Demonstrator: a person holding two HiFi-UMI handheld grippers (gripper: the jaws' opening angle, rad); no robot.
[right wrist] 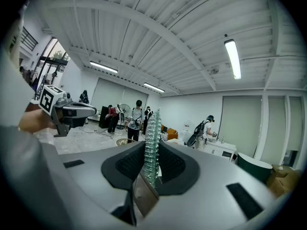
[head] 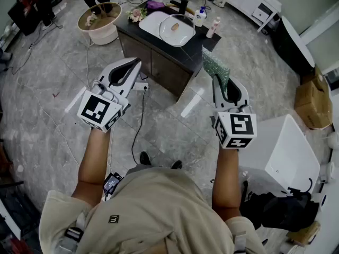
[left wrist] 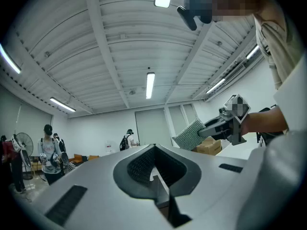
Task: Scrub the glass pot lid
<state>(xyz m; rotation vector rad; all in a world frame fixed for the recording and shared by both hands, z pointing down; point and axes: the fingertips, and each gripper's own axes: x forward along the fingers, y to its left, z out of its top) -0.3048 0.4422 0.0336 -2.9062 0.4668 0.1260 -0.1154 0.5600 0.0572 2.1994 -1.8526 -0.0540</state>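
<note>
**Both grippers held in air, lid lying on cabinet**

Ref = dark low cabinet (head: 159, 62) w/ white rectangular sink basin (head: 150, 21) set in its top. All positions are rel. to it.

- Left gripper (head: 133, 63), grey w/ marker cube, is on the person's side of the cabinet, over the floor by its front-left corner. Left gripper view (left wrist: 154, 151): jaws fully together, pads meeting, nothing btwn them.
- Right gripper (head: 218, 82) is on the person's side too, off the cabinet's right end. Jaws are clamped on a green mesh scrub cloth (head: 214, 66).
  - In head view the cloth sticks out past the tips toward the cabinet's right end.
  - Right gripper view (right wrist: 149, 169): cloth (right wrist: 152, 128) stands edge-on btwn the pads, pinched at its lower part.
- Task item: round clear glass pot lid (head: 176, 29) w/ tan knob at centre. It lies flat on the cabinet top over the right part of the basin, well apart from both grippers.
- Just right of the lid on the top: white pump bottle w/ blue label (head: 200, 16) and small pinkish-white bottle (head: 214, 26).
- Black faucet (head: 183, 5) sits at the cabinet's back edge.
- Pink-white flower bunch (head: 137, 14) sits at the left end of the top.
- On the floor left of the cabinet: round beige tub (head: 100, 24).
- Well right of the cabinet: white box unit (head: 280, 150) and brown cardboard box (head: 312, 100).
</note>
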